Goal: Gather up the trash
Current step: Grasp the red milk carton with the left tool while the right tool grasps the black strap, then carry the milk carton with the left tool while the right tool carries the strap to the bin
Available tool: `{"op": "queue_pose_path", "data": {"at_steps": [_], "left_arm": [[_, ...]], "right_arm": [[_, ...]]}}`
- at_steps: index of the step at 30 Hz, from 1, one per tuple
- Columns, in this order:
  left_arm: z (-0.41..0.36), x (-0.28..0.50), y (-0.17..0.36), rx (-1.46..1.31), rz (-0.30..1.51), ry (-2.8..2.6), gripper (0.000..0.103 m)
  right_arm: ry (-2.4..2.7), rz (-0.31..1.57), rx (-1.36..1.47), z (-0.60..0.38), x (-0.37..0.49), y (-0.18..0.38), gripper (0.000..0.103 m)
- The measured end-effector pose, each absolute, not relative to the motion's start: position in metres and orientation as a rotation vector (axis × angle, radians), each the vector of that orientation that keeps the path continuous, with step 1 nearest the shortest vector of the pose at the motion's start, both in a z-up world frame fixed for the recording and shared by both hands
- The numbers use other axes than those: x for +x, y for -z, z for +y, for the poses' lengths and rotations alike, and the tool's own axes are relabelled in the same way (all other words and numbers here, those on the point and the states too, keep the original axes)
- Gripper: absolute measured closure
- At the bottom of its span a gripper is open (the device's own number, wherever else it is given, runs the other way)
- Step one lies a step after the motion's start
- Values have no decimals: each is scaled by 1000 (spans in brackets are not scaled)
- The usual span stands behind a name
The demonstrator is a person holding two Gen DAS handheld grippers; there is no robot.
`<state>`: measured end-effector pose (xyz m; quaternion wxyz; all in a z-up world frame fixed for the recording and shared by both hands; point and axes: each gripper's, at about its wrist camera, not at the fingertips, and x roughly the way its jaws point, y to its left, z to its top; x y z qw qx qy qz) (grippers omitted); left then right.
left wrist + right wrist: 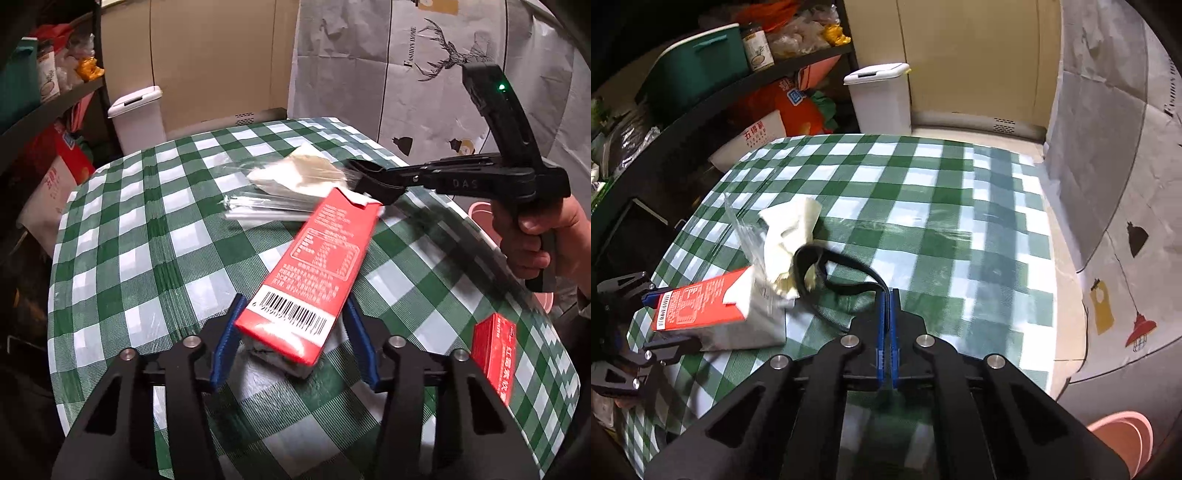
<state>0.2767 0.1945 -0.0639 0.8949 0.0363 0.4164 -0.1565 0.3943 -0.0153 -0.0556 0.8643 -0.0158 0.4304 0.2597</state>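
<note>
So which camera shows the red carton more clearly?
The left wrist view: the red carton fills the middle, barcode and print visible, between the left gripper fingers. The right wrist view shows it small at the left edge.

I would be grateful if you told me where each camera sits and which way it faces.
Left wrist: on the left gripper, angled down at the checked table; its fingers flank the red carton; the right gripper and hand show.
Right wrist: on the right gripper, angled down across the table; its shut fingers show.
Shared: red carton, tissue, white bin, both grippers.
</note>
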Motion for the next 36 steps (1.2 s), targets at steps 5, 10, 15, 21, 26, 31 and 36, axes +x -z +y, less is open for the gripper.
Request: {"op": "queue_pose_path", "data": {"at_steps": [5,10,15,21,26,31,36], "left_arm": [[196,267,52,70,839,322,60],[194,251,36,72,810,288,64],[192,230,14,39,772,270,64],[184,205,-3,57,746,254,64],[183,189,-14,65,722,229,64],[175,172,-29,42,679,190,64],[163,155,-36,2,650,156,64]], "right_arm": [[-519,888,-22,-30,379,45,100],[-510,860,-37,-33,355,28,100],[-505,826,-30,-41,322,8,100],[-495,782,-17,-57,282,-16,100],[-486,744,-2,-72,250,-33,100],[-484,710,27,-85,221,-48,100],[-475,675,36,-94,194,-59,100]]}}
